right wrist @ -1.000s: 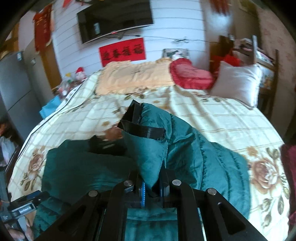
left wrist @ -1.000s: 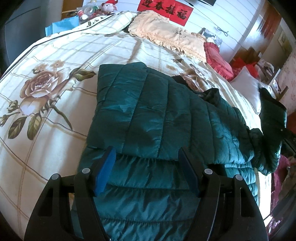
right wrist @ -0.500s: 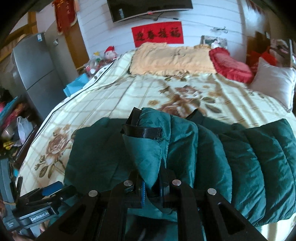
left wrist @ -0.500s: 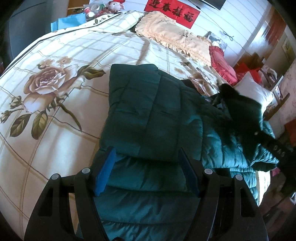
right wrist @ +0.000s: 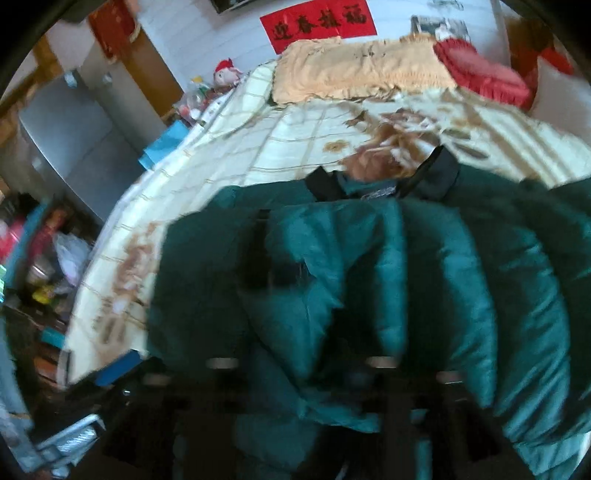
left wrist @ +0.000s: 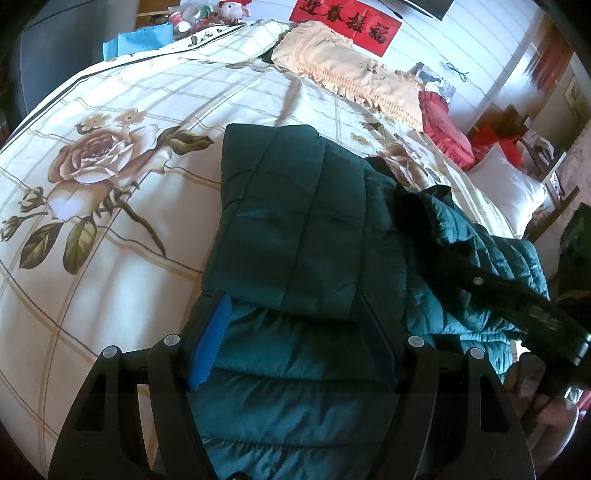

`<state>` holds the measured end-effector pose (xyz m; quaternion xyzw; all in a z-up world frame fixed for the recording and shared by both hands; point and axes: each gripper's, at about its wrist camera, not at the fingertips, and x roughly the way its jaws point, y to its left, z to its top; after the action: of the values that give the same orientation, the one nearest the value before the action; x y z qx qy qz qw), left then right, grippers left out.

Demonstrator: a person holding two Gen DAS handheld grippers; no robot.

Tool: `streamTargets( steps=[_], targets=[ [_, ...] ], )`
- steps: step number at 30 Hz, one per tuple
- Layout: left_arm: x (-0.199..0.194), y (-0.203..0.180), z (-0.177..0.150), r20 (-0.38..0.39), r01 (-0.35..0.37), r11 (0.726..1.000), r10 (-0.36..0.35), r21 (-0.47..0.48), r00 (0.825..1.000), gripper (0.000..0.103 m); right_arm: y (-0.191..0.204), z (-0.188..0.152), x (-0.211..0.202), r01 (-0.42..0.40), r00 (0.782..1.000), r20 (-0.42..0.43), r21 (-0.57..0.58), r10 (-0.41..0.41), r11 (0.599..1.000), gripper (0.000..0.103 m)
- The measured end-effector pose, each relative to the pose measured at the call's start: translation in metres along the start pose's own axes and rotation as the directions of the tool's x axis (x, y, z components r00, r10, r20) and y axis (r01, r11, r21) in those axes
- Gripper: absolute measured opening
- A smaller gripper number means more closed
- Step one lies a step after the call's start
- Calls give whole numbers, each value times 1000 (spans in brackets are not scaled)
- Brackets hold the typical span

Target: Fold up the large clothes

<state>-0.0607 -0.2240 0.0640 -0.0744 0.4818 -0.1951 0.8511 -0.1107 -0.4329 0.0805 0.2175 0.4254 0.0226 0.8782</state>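
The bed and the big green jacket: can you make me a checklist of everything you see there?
Surface: bed with a cream rose-print cover.
Job's things: green puffy jacket lying on the bed, one part folded over on top.
Clutter: peach pillow, red cushion, white pillow at the head end.
Grippers: left gripper open over the jacket; right gripper blurred, jaws opening, with jacket cloth between them.
Cables: a thin wire on the wall.
Surroundings: red banner, stuffed toy, grey cabinet.
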Motion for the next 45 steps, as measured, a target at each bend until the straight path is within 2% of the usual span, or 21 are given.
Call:
streamTargets(
  steps=[7,11,14,17,24,26,28,29,30,32,33,38,41,45],
  targets=[
    [-12,-10,4,34,64,998,-64,-6,997,70,-1,0,-40,-24,999,31,-10,24,1000,66],
    [-15,-31,8,42,122,992,-122,13,992,72,-17,-1,-72,50,996,77,-16,-48,999,67],
    [-11,-50,12,57,131,991,-132,26,990,75,-34,-1,-94,117,988,102,-10,-115,993,69],
    [-1,-74,15,45,154,987,-156,35,987,76,-50,-1,-114,147,981,124,5,-146,989,69],
    [34,-116,14,9,93,989,-95,112,995,76,-92,-3,-154,171,968,171,77,-182,982,69],
    [45,-118,12,-21,68,993,-66,101,998,76,-101,-5,-158,168,968,174,94,-183,981,69],
    [53,-120,11,-46,77,993,-73,89,996,75,-109,-7,-160,174,966,172,108,-191,979,69],
    [56,-122,11,-46,76,993,-72,93,996,66,-112,-8,-161,178,965,173,111,-195,978,69],
    [57,-123,12,-38,61,993,-57,104,998,45,-115,-8,-162,184,963,176,117,-203,976,69],
    [55,-126,14,-29,57,990,-54,131,998,24,-123,-8,-165,188,960,183,132,-210,973,69],
    [53,-127,16,-18,65,988,-63,141,998,19,-127,-8,-167,189,958,190,149,-216,971,69],
    [12,-118,29,138,22,979,-51,204,989,16,-139,-5,-169,169,955,208,202,-211,965,69],
    [0,-99,41,160,13,983,-43,185,986,16,-140,-3,-162,176,955,202,209,-219,962,69],
    [-4,-65,46,163,-32,989,8,148,987,16,-136,-1,-137,187,961,166,197,-221,962,69]
  ],
)
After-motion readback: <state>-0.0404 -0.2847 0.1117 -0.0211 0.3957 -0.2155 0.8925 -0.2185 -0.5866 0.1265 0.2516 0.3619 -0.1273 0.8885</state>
